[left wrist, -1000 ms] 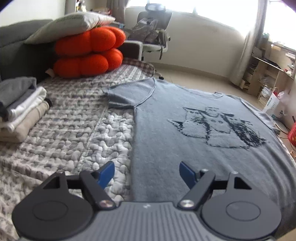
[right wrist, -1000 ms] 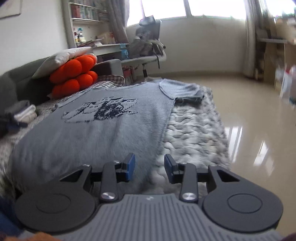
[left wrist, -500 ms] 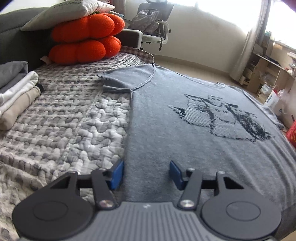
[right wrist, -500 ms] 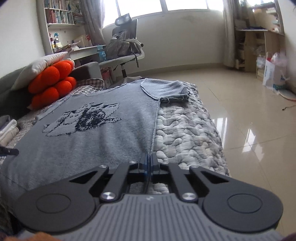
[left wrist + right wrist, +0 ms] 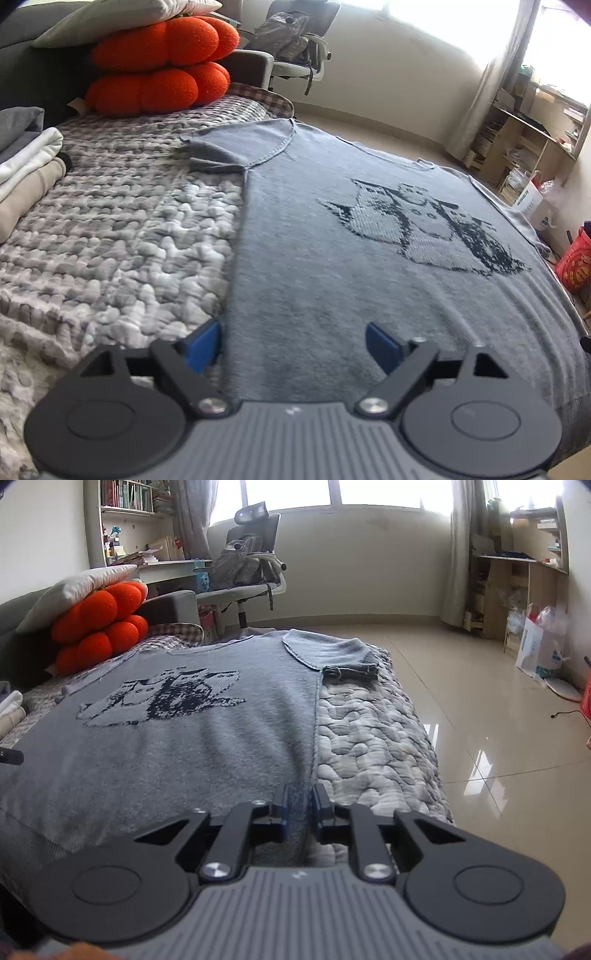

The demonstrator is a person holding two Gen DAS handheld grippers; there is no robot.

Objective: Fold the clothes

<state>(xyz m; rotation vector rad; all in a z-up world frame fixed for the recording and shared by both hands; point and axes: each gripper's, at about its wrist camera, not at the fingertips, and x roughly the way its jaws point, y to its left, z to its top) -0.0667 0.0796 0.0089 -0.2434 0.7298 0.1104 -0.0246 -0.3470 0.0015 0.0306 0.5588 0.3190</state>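
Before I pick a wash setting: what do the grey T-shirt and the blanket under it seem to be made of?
The grey T-shirt looks like a soft knit, likely cotton or a blend: matte, faintly fuzzy, with a dark woven-looking cat graphic. The blanket looks like chunky plush or chenille yarn knitted in thick puffy loops, mottled grey and white. Exact fibre can't be told from here.

Bright windows [image 5: 380, 491], glossy tiled floor [image 5: 491, 716], office chair [image 5: 255, 572], bookshelf [image 5: 125, 513]
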